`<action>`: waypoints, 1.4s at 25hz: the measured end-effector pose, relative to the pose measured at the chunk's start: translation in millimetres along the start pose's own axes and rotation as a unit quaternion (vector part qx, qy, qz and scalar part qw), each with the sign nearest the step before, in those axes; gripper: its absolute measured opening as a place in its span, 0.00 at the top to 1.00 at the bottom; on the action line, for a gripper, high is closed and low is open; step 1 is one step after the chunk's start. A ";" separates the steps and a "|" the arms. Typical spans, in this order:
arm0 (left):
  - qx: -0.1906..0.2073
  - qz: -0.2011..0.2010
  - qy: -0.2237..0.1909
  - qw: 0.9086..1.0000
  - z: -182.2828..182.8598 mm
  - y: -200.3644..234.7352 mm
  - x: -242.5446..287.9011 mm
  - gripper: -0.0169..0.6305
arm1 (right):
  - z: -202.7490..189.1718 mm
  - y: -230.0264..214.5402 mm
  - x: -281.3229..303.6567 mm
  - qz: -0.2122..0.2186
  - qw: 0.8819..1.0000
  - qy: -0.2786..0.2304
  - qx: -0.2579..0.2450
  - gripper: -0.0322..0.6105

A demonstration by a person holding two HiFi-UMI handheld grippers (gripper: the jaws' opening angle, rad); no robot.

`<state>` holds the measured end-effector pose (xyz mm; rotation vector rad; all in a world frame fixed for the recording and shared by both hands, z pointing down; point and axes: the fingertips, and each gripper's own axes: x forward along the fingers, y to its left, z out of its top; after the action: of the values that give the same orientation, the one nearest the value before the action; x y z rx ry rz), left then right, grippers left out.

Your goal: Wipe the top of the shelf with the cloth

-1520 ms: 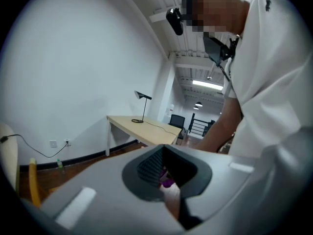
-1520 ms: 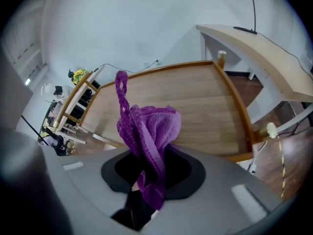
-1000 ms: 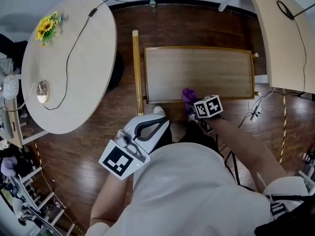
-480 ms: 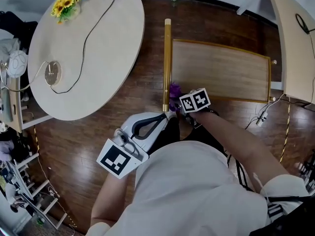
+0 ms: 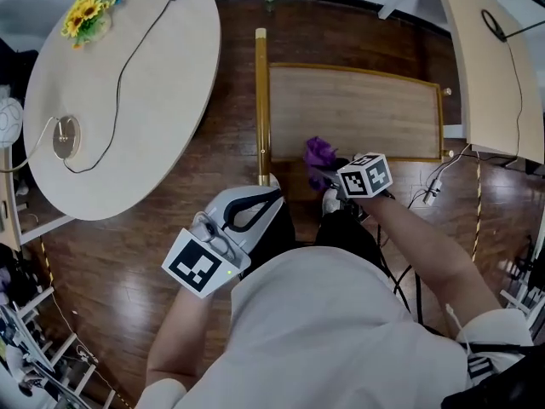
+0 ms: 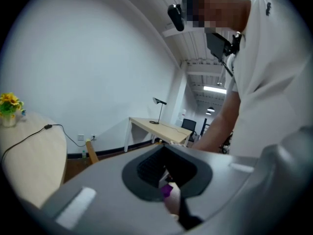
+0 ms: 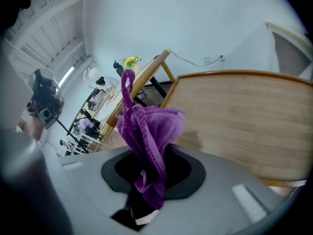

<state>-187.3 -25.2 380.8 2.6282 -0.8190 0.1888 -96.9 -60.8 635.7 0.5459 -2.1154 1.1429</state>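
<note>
The right gripper is clamped on a purple cloth, which bunches up out of the jaws in a loose wad rather than lying flat. From the head view the cloth sits at the near edge of the shelf top, towards its left half; whether it actually presses on the wood cannot be told. The left gripper is held back close to the body, well apart from the shelf, its jaws drawn together with nothing between them. Most of the wooden surface lies beyond the cloth, so the wiping looks far from finished. The main risk is the hold itself: only a narrow fold seems caught, and dragging against the wood could tug it free. Because the cloth is wadded, a stroke would likely clean only a thin strip and miss the corners — and pushing down harder could bring the hard jaws onto the wood. The raised rim around the top and the wooden post just beside its left edge could also snag the cloth.
</note>
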 end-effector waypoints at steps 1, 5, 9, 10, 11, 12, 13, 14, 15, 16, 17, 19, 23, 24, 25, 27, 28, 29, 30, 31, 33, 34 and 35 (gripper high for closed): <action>0.005 -0.008 -0.001 1.000 -0.1 -6.4 5.8 0.95 | -6.8 -5.9 -18.5 -0.003 1.000 -0.002 -0.003 0.79; 0.016 -0.020 -0.006 1.000 5.7 -36.0 25.1 0.95 | -35.9 -28.8 -98.2 -0.020 0.999 -0.018 -0.016 0.79; 0.040 -0.017 0.006 0.999 1.9 -73.9 45.6 0.95 | -61.4 -53.0 -180.2 -0.048 0.995 -0.090 -0.003 0.79; 0.046 -0.012 0.012 0.999 -0.3 -86.2 51.2 0.95 | -70.9 -57.4 -200.6 -0.054 0.992 -0.110 -0.006 0.79; 0.050 -0.005 0.016 0.999 -2.1 -99.9 56.6 0.95 | -82.3 -61.1 -220.7 -0.060 0.990 -0.128 -0.011 0.79; 0.052 0.002 0.019 0.998 -3.4 -115.3 61.8 0.95 | -95.4 -64.0 -240.4 -0.067 0.987 -0.143 -0.019 0.79; 0.052 0.011 0.019 0.998 -4.2 -132.0 66.7 0.95 | -109.7 -66.5 -259.3 -0.073 0.985 -0.155 -0.028 0.79; 0.049 0.019 0.016 0.998 -4.8 -149.7 71.2 0.95 | -124.3 -68.7 -277.0 -0.078 0.982 -0.166 -0.035 0.79; 0.043 0.027 0.015 0.999 -6.4 -167.6 75.4 0.95 | -138.0 -70.9 -292.9 -0.081 0.980 -0.178 -0.038 0.79; 0.036 0.032 0.014 0.999 -9.6 -185.1 79.0 0.95 | -150.2 -73.1 -306.7 -0.083 0.978 -0.189 -0.036 0.79; 0.029 0.035 0.016 0.999 -14.3 -201.9 82.4 0.95 | -160.9 -75.0 -318.2 -0.082 0.976 -0.200 -0.031 0.79; 0.022 0.037 0.025 0.999 -24.8 -232.8 88.2 0.95 | -178.0 -76.6 -335.0 -0.078 0.973 -0.217 -0.020 0.79; 0.018 0.019 0.043 0.999 -40.2 -285.9 84.6 0.95 | -207.0 -55.3 -353.4 -0.071 0.970 -0.232 -0.029 0.79; 0.020 0.015 0.045 0.999 -42.6 -295.2 82.1 0.95 | -212.5 -47.8 -358.9 -0.072 0.968 -0.238 -0.034 0.79; 0.023 0.012 0.046 0.999 -44.1 -302.5 80.3 0.95 | -216.4 -41.4 -365.0 -0.075 0.965 -0.247 -0.039 0.79; 0.031 0.001 0.046 0.998 -44.8 -316.3 77.4 0.95 | -223.9 -30.4 -376.4 -0.084 0.959 -0.266 -0.041 0.79; 0.035 -0.008 0.044 0.998 -44.5 -324.1 75.6 0.95 | -228.9 -24.9 -380.9 -0.089 0.957 -0.275 -0.038 0.79; 0.040 -0.017 0.042 0.998 -44.3 -331.9 72.9 0.95 | -234.4 -18.9 -384.6 -0.093 0.954 -0.283 -0.034 0.79; 0.046 -0.026 0.039 0.998 -44.8 -339.1 69.1 0.95 | -240.0 -12.0 -387.6 -0.097 0.952 -0.290 -0.031 0.79; 0.051 -0.033 0.037 0.997 -46.2 -345.2 63.4 0.95 | -245.6 -3.9 -389.6 -0.102 0.949 -0.296 -0.030 0.79; 0.058 -0.043 0.030 0.997 -51.6 -355.1 44.8 0.95 | -257.3 16.6 -389.6 -0.112 0.945 -0.305 -0.031 0.79; 0.060 -0.047 0.026 0.997 -55.0 -359.1 31.8 0.95 | -263.1 29.4 -387.8 -0.117 0.944 -0.307 -0.032 0.79; 0.062 -0.050 0.023 0.997 -59.3 -362.6 17.1 0.95 | -268.3 43.8 -385.1 -0.122 0.943 -0.309 -0.032 0.79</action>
<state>32.8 264.1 324.7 2.7620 -0.6780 0.2790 237.4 208.1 440.4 1.2260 -2.4931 0.8199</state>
